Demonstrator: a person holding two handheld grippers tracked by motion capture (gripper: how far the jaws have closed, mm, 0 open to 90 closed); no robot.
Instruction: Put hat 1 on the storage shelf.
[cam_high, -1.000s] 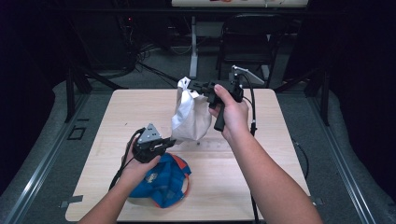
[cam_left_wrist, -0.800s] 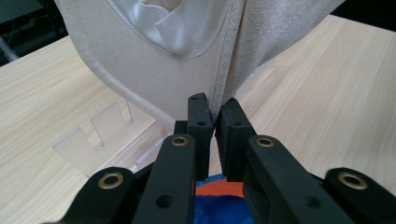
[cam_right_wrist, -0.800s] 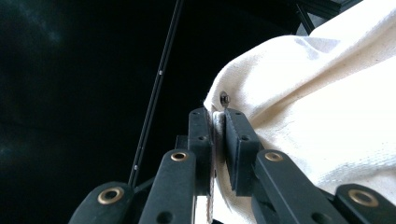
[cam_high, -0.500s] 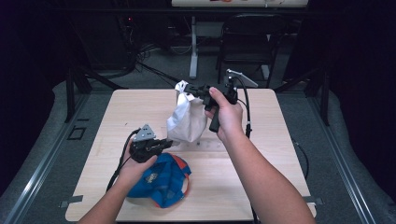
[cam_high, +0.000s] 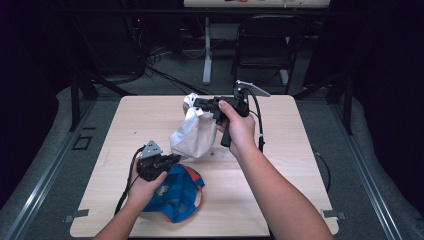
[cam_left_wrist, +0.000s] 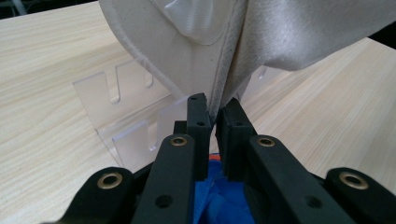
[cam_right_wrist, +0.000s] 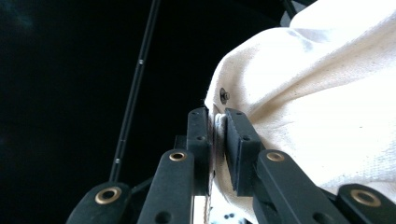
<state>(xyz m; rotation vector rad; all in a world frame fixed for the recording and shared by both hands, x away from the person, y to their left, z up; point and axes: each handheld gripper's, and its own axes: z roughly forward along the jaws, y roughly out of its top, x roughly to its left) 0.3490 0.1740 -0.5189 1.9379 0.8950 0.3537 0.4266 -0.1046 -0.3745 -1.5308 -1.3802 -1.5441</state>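
The black jaws pinch the cream fabric cap's stitched edge — clear acrylic stand behind, on the pale wooden counter.

The table has lots of bare wood on its right side and along the far left, so a hand could pass there. In the middle hangs a white cap, held up between the left gripper and the right gripper, and it blocks the way across. A blue cap lies at the near edge (partly under the left hand). A clear plastic stand sits just behind the white cap.
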